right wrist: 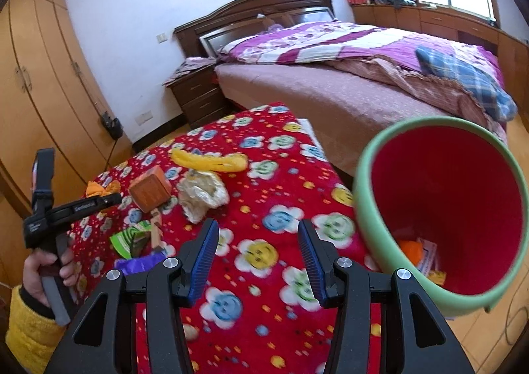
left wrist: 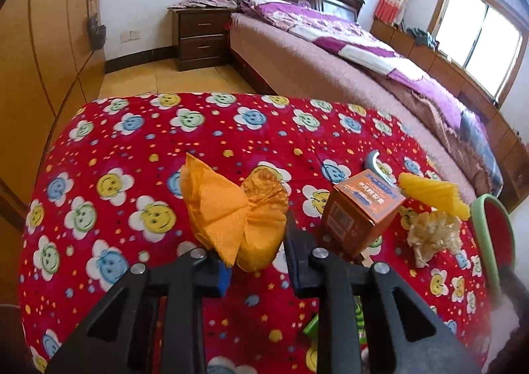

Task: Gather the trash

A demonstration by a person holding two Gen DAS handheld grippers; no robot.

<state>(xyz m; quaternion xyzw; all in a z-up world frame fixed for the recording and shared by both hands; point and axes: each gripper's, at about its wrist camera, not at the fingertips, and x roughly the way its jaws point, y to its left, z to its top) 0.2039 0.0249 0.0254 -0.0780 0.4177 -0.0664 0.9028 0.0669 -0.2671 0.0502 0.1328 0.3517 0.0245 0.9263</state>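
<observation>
My left gripper [left wrist: 254, 242] is shut on a crumpled orange paper napkin [left wrist: 231, 208] just above the red smiley-flower tablecloth [left wrist: 132, 149]. From the right wrist view that gripper [right wrist: 110, 199] shows side-on at the left, with the napkin [right wrist: 99, 188] at its tip. My right gripper [right wrist: 261, 251] stands open over the cloth with nothing between its blue pads. A green bin [right wrist: 363, 208] with a red inside leans at the table's right edge and holds a few scraps [right wrist: 423, 255]. An orange box [right wrist: 150, 192], a crumpled pale wrapper [right wrist: 201, 194] and a yellow foam sleeve [right wrist: 211, 159] lie on the cloth.
A green packet [right wrist: 129, 238] and a purple wrapper [right wrist: 139, 263] lie near the table's left front. A hand in a yellow sleeve [right wrist: 29, 327] holds the left gripper. A bed [right wrist: 330, 93] stands behind the table, a nightstand [right wrist: 195, 96] beside it, wardrobes [right wrist: 39, 93] at the left.
</observation>
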